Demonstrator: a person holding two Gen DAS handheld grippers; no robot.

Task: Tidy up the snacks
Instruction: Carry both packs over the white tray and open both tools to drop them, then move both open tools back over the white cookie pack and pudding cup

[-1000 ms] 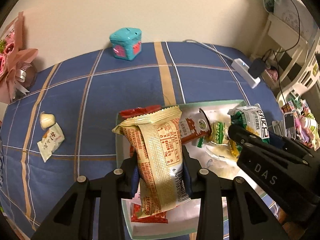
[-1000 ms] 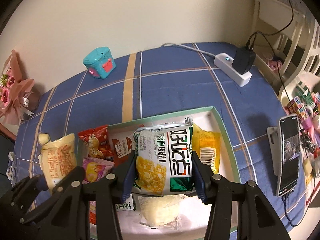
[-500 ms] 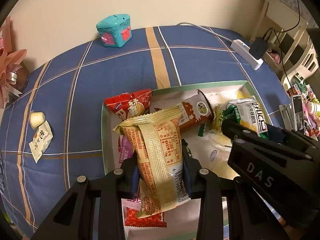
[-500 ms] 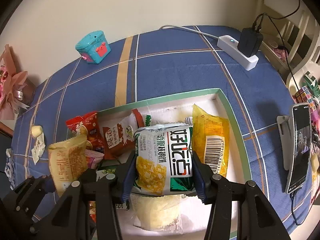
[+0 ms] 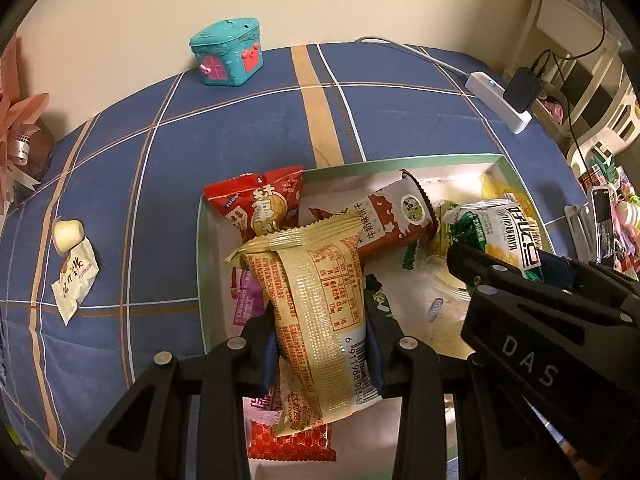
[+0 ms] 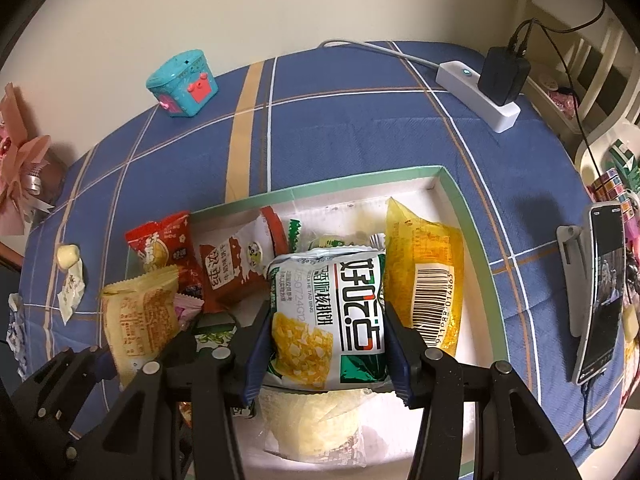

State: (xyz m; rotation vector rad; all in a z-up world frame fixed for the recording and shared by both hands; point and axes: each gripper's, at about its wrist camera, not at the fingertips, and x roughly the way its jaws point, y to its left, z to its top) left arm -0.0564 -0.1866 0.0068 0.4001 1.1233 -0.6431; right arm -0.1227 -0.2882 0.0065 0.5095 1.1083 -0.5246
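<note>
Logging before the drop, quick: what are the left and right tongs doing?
Left tongs: closed on the beige snack packet.
Right tongs: closed on the green-and-white snack packet.

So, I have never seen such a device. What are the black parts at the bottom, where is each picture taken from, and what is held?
No robot here: a person holds a two-finger gripper in each hand, and each carries a wide-angle camera looking along its fingers. One picture comes from the left gripper, shut on a beige snack packet. The other comes from the right gripper, shut on a green and white snack packet. Both hang over a green-rimmed box full of snacks, on a blue checked cloth. Also there: a teal toy box and a power strip.
</note>
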